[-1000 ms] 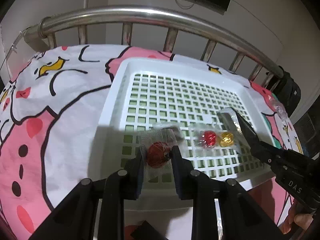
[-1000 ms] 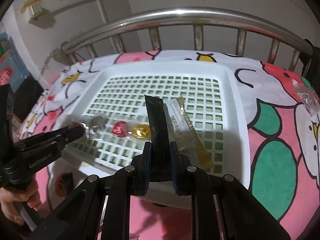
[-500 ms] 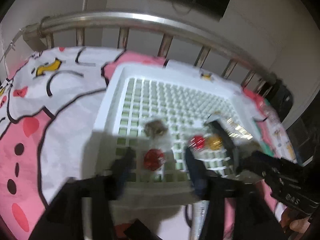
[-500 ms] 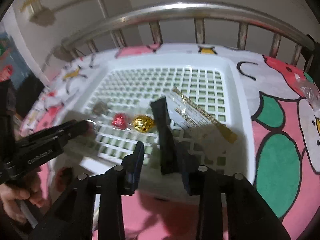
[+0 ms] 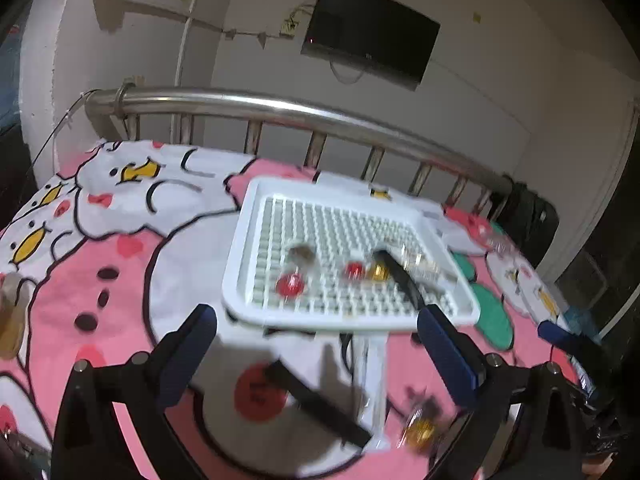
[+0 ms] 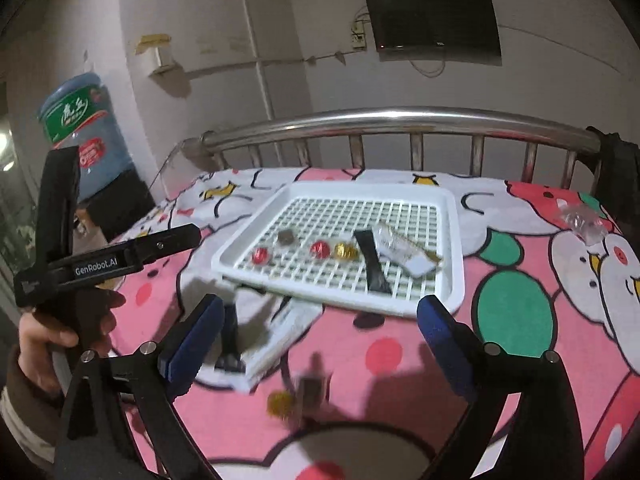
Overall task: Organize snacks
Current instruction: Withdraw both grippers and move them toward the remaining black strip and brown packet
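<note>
A white slatted tray [image 6: 454, 240] sits on a cartoon-print bedspread [image 6: 520, 340], holding foil-wrapped candies [image 6: 320, 249], a black stick packet [image 6: 372, 264] and a clear packet [image 6: 404, 250]. More snacks [image 6: 280, 404] lie nearer. The left gripper [image 5: 316, 344] and right gripper [image 6: 320, 338] are opening, jaws wide, nothing between them.

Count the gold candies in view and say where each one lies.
2. One gold candy lies in the tray, between a red candy and the black stick. The other lies on the bedsheet in front of the tray. More may be hidden.
</note>
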Demonstrator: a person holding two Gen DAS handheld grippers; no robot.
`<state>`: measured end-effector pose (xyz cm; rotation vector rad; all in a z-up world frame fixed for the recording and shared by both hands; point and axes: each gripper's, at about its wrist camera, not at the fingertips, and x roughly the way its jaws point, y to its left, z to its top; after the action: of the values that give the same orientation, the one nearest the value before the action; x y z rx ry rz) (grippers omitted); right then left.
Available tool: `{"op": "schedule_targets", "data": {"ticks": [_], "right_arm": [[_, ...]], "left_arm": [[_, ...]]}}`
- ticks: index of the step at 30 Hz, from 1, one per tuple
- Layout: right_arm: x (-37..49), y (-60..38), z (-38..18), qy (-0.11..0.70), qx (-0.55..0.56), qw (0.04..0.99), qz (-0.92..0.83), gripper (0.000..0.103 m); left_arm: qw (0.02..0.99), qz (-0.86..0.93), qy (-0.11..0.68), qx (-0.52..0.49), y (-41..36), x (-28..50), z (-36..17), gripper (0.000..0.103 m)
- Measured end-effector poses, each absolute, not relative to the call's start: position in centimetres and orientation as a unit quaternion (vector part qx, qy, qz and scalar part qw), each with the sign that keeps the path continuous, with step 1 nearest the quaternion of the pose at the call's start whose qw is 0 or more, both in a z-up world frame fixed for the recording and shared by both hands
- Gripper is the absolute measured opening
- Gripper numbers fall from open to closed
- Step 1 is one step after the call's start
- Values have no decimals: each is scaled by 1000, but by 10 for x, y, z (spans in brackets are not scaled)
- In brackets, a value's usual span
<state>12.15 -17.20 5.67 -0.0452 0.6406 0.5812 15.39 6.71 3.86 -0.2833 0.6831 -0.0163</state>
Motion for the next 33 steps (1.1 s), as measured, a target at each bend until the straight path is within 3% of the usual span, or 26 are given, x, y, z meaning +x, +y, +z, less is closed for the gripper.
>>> {"op": "schedule_targets", "data": {"ticks": [6,19,29,31,33], "right_arm": [[114,-172,25,344,-42,901,260,97],[125,-173,-24,392,-97,890,212,84],[120,-148,-29,391,-123,883,229,82],[121,-142,-31,391,-131,881,231,75],[124,-138,-34,400,-132,876,236,57]], "left_arm": [[924,13,365,-117,57,137,9,101],[896,41,430,-105,48,157,-34,87],[892,46,443,-75,45,160,-47,76],[894,45,441,-68,44,158,-47,69],[896,43,438,-63,44,156,-46,61]]}}
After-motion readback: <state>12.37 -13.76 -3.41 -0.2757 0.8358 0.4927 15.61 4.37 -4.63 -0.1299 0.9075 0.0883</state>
